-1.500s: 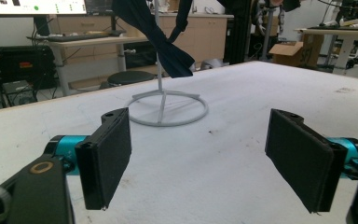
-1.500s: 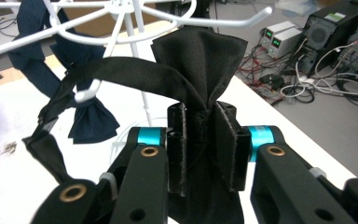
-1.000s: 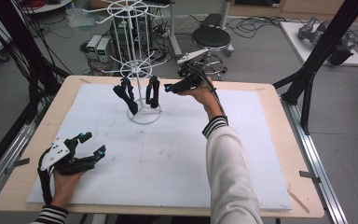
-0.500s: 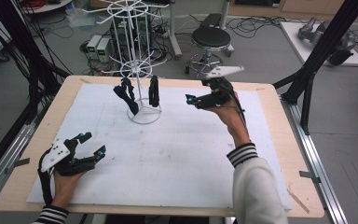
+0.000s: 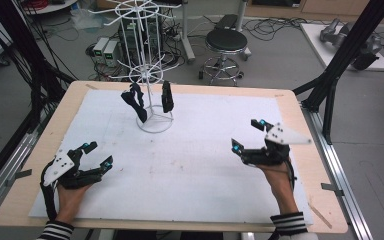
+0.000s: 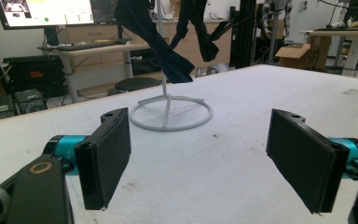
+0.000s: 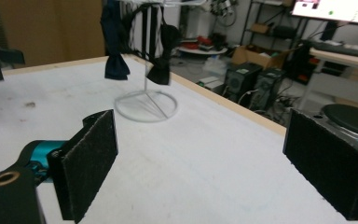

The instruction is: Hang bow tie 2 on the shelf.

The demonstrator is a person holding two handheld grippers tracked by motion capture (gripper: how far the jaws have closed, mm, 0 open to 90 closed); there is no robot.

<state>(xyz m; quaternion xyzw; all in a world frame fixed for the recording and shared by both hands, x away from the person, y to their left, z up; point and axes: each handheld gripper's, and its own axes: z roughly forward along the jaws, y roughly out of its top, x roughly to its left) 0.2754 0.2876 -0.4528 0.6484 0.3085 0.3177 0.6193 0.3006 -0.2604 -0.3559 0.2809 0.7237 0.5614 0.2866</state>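
A white wire rack [image 5: 147, 75] stands at the back left of the white mat [image 5: 200, 175]. Two dark cloth pieces [image 5: 135, 102] [image 5: 167, 96] hang from its lower ring. My left gripper [image 5: 98, 153] rests open at the front left, pointing toward the rack. Its view has the rack's base ring [image 6: 171, 112] and the hanging pieces [image 6: 154, 37] ahead, with nothing between the pads [image 6: 107, 158]. My right gripper [image 5: 246, 134] stands open at the right of the mat, well away from the rack. Its pads [image 7: 88, 163] are empty, and the rack [image 7: 145, 106] is far ahead.
Wooden table edge [image 5: 300, 125] frames the mat. Black frame struts [image 5: 330, 85] rise at the right and left sides. A black stool [image 5: 227, 42] and computer boxes [image 5: 105, 50] stand on the floor behind the table.
My right gripper has pulled away from the rack, moving right and toward the table's front, jaws open and empty. The left gripper has stayed put.
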